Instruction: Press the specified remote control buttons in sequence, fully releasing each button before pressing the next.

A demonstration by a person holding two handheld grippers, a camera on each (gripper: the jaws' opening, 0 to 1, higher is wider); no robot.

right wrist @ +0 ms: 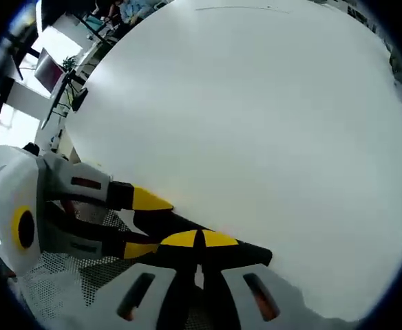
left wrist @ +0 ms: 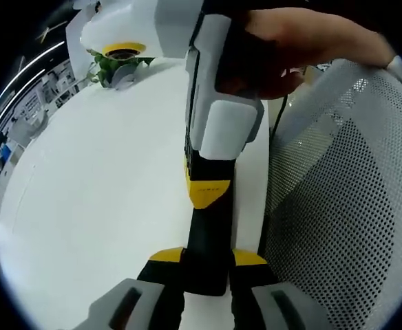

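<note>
Remote control (left wrist: 206, 230), a slim black bar, sits clamped between the left gripper's (left wrist: 208, 260) jaws above the near edge of the white table (left wrist: 104, 192), while the right gripper (left wrist: 206, 194), its jaws clenched together on nothing, rests its yellow tips on the remote's top. I judge a press is under way, but no buttons are legible, so how many presses are done or left I cannot tell. The left gripper view adds a hand (left wrist: 290, 48), a far plant (left wrist: 115, 65) and a mesh chair (left wrist: 352, 192) on the right; the right gripper view shows the remote's free end.
</note>
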